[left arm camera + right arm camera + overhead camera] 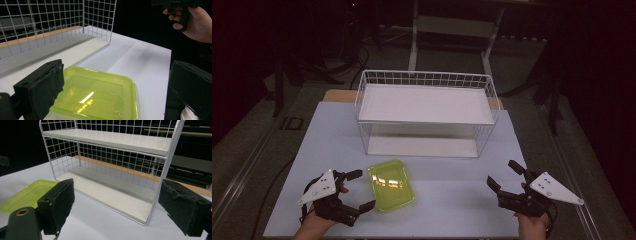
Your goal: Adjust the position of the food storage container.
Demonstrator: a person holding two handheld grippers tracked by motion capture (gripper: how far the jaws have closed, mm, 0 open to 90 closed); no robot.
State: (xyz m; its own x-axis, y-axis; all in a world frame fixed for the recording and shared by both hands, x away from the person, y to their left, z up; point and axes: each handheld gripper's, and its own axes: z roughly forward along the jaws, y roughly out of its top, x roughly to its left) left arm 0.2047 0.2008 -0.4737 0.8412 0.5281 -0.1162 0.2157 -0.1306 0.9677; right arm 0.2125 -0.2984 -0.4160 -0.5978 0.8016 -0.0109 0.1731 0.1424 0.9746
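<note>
Lower left of the high view, your left gripper (357,191) gapes beside a lidded green container (391,185); contents unclear. Lower right, your right gripper (504,174) gapes, holding nothing. Centre, the wire rack's (426,113) shelves sit bare.

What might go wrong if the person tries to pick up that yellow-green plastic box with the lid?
1. The left gripper stands open beside the yellow-green lidded plastic box; the box looks wide and smooth, so the pads may slip off its edges.
2. The white wire two-tier shelf rack stands close behind, and a lifted box might knock its front wires.
3. The right gripper is far off, unable to steady it.
</note>
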